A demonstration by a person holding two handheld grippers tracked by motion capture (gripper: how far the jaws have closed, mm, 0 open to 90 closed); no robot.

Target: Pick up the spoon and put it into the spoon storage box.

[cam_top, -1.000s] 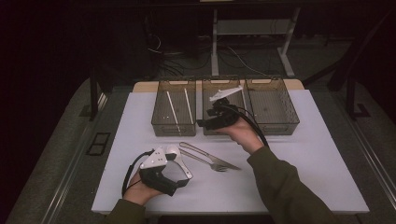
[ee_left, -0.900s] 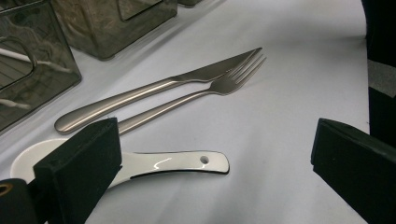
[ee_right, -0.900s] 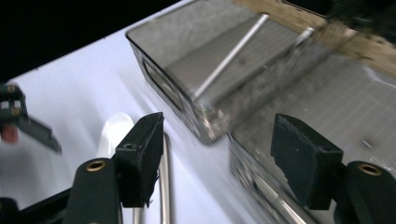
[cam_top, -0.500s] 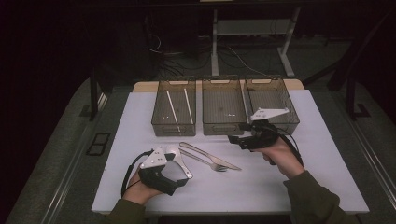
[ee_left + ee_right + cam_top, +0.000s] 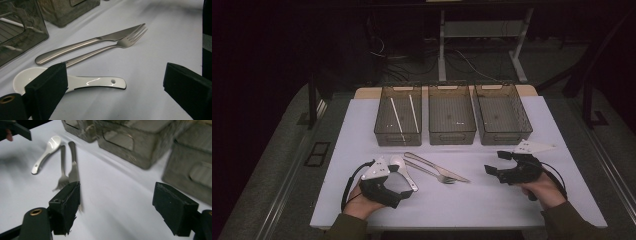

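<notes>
The left gripper (image 5: 399,192) rests open just beside the white spoon (image 5: 75,82); the right gripper (image 5: 496,162) is open too, near the knife (image 5: 437,167) and fork (image 5: 432,172). These two lie touching, so one grasp could catch both.

The knife (image 5: 87,42) and fork (image 5: 117,45) were brushed metal with a soft satin sheen. The spoon (image 5: 82,82) was glossy white, probably ceramic, catching sharp highlights. The three bins (image 5: 452,115) were smoky translucent plastic with a ribbed floor. The table (image 5: 472,205) had a smooth matt white top. The left gripper (image 5: 112,90) carried matt black pads, foam-like.
</notes>
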